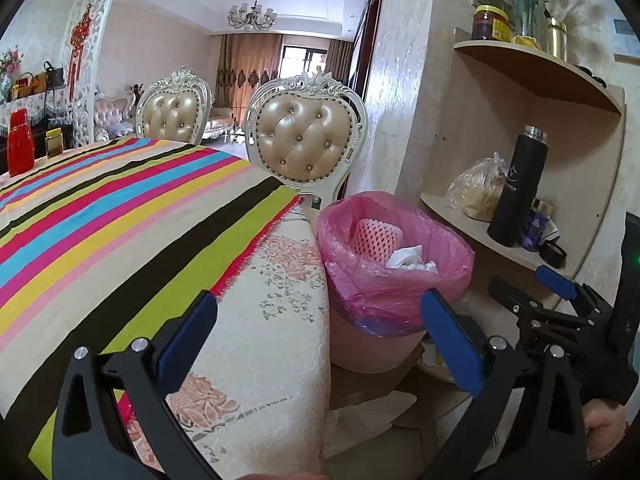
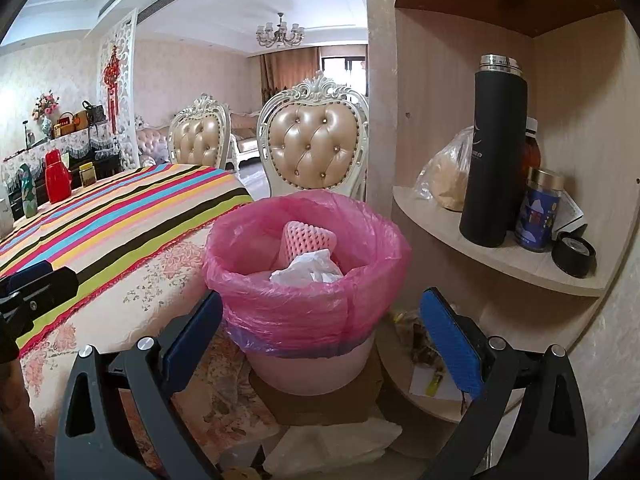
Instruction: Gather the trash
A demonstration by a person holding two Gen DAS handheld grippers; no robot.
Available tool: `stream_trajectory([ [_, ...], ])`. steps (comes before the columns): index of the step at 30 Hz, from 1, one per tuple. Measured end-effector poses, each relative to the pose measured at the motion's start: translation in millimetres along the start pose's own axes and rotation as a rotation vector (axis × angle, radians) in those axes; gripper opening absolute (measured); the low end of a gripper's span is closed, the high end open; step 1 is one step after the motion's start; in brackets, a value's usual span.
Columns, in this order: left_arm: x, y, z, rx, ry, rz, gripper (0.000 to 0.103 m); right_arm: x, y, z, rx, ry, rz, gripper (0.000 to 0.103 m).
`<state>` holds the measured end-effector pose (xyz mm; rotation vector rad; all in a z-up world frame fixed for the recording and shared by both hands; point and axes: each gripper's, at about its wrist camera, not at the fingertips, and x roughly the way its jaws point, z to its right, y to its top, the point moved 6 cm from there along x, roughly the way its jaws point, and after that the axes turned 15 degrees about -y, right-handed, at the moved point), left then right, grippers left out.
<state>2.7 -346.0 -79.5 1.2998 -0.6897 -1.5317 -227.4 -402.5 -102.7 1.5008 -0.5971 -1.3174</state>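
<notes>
Black cap (image 2: 573,255) on shelf: right wrist only.

So the right gripper (image 2: 320,334) has its blue-padded fingers spread wide with nothing between them, pointing straight at the pink bin (image 2: 310,356). The bin has a pink trash bag (image 2: 308,308) folded over its rim, and inside there's a pink foam net (image 2: 308,238) with crumpled white paper (image 2: 310,268) in front of it. The bin stands on a piece of cardboard (image 2: 320,404), right beside the table with the striped cloth (image 2: 120,208). On the shelf (image 2: 500,258) to the right stands a black thermos (image 2: 494,152). The left gripper (image 2: 28,292) pokes in at the left edge.
</notes>
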Motion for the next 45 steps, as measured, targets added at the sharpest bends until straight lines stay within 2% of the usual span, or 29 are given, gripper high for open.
stream_trajectory([
  [31,4.0,-2.7,5.6,0.031,0.005,-0.014,0.098,4.9,-6.2,-3.5,0.027,0.033,-0.028,0.094],
  [34,2.4,-3.5,4.2,0.028,0.035,-0.007,0.098,5.5,-7.0,-4.0,0.025,0.032,-0.029,0.094],
  [45,6.2,-5.9,4.5,0.019,0.007,-0.028,0.098,6.4,-9.0,-5.5,0.035,0.042,-0.032,0.094],
])
